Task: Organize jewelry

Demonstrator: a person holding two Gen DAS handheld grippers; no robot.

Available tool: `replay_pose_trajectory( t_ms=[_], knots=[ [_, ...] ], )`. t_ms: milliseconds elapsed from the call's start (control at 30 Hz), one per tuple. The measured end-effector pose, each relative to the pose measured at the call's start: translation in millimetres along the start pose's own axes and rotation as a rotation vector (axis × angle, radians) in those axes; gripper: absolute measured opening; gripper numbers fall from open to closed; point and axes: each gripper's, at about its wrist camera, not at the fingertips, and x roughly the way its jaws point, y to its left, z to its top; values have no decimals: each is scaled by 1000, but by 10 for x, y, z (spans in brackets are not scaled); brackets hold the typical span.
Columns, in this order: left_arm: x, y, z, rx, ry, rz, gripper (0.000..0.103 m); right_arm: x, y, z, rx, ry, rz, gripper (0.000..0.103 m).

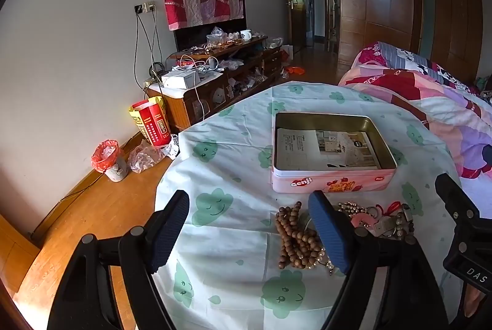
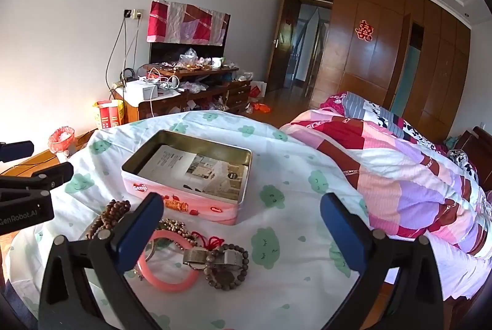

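Observation:
An open pink tin (image 1: 332,181) (image 2: 184,202) with a paper leaflet inside sits on the cloth-covered table. In front of it lies a jewelry pile: brown wooden beads (image 1: 295,241) (image 2: 115,211), a pink bangle (image 2: 167,276), a dark bead bracelet (image 2: 229,270), a metal watch (image 2: 200,256) and a red cord (image 2: 209,241). My left gripper (image 1: 252,233) hovers open above the cloth, its right finger over the pile's left part. My right gripper (image 2: 243,233) stands open above the pile's right side, nothing between its fingers. Each gripper shows at the edge of the other's view.
The table cloth (image 1: 221,164) is pale with green cloud faces. A bed with a patchwork quilt (image 2: 399,170) borders the table on the right. A cluttered wooden cabinet (image 1: 215,68), a bin (image 1: 107,159) and bags stand by the left wall.

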Motion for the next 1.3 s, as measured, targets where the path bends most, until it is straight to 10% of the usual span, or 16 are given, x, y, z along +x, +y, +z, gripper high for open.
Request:
replay_pose_trajectory(
  t_ms=[1300],
  knots=[
    [91,43,-42,1,8,13,80,53,49,-66,1,16,14,103]
  ],
)
